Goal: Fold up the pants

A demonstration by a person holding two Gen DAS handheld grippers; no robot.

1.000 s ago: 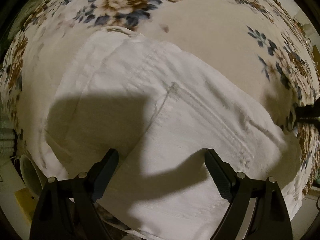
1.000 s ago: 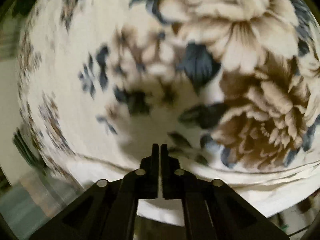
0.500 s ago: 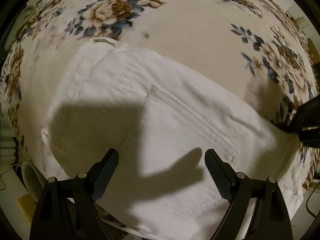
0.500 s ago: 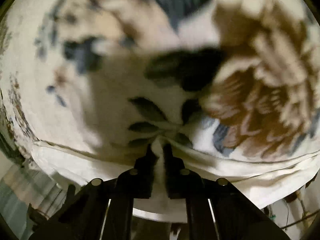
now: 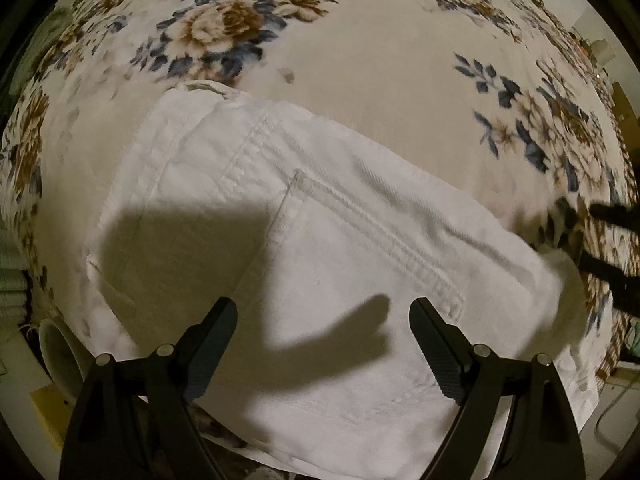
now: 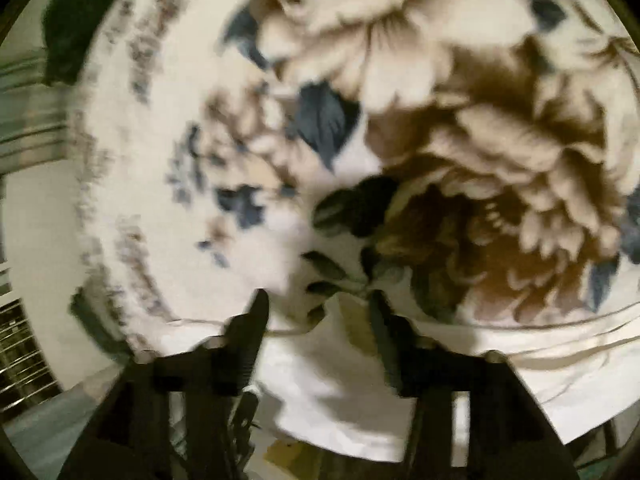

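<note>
Your right view is smeared, so the right gripper (image 6: 318,308) and the pants (image 6: 332,364) corner (contact unclear) blur, and the pants' (image 5: 320,280) near edge is cut off.

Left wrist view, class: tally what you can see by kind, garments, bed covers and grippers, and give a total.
White folded cotton pants: 1
Cream floral-print blanket: 1
Black two-finger grippers: 2, the left gripper open above the pants, the right gripper at the right edge
Total: 4
</note>
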